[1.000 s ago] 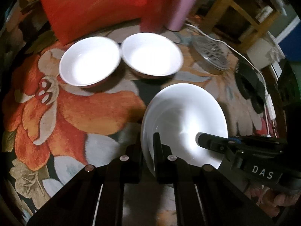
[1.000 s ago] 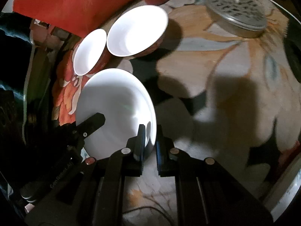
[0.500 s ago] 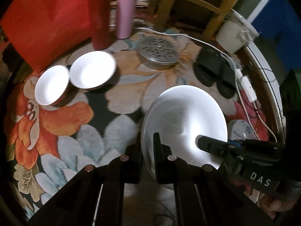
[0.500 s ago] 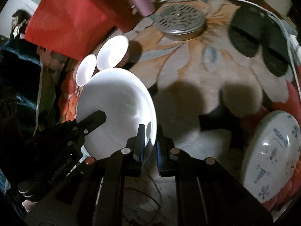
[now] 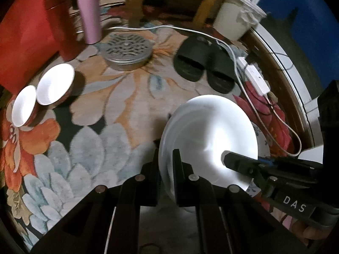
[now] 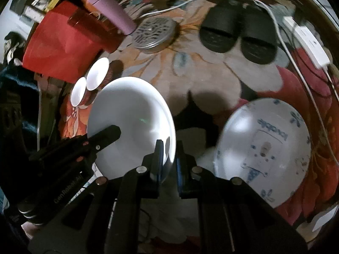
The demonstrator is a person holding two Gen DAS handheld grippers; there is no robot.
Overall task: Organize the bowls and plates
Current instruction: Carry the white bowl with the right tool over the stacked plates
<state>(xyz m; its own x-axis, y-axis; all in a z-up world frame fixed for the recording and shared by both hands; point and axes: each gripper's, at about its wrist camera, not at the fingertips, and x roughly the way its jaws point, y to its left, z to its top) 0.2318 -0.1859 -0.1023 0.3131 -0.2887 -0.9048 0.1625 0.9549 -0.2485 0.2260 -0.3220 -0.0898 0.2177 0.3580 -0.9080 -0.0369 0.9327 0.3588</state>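
You see a glossy white plate [image 5: 208, 131], smooth like glazed ceramic, catching a bright glare. The patterned plate [image 6: 262, 148] beside it has the same slick sheen under its blue print. Your grippers' fingers [image 5: 175, 169] look like matt black plastic with small shiny metal fasteners. The two bowls [image 5: 55, 86] are gloss white inside. The floral rug [image 5: 118, 110] is soft, woven and dull. The round perforated lid [image 5: 128, 49] is dull grey metal. The slippers [image 5: 203, 63] look like matt black rubber, the cable [image 5: 235, 63] smooth white plastic, the chair legs [image 5: 137, 2] varnished wood.
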